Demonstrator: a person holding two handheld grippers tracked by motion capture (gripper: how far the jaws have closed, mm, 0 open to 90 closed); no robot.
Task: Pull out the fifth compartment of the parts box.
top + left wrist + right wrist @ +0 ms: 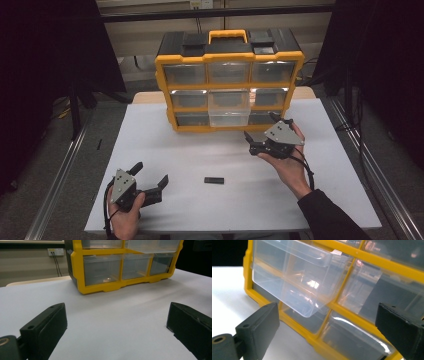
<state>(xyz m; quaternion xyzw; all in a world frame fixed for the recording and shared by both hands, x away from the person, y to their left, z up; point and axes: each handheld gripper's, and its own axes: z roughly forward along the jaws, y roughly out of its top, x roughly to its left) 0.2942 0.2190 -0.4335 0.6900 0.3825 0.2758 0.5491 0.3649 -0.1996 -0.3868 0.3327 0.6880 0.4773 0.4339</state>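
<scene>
My right gripper point(261, 132) — jaws apart, empty — sat just right of the pulled-out middle drawer point(228, 107); left gripper point(150, 176), also open, was well away.

no text, label, brand or number can be read on anything here.

The organizer point(229, 90) was glossy yellow plastic with a black matt top; its drawers point(294, 285) were clear, smooth plastic that caught glints. The table point(165, 150) looked matt white and smooth. Both grippers, left point(150, 180) and right point(262, 132), had matt black plastic jaws and dull grey plates
</scene>
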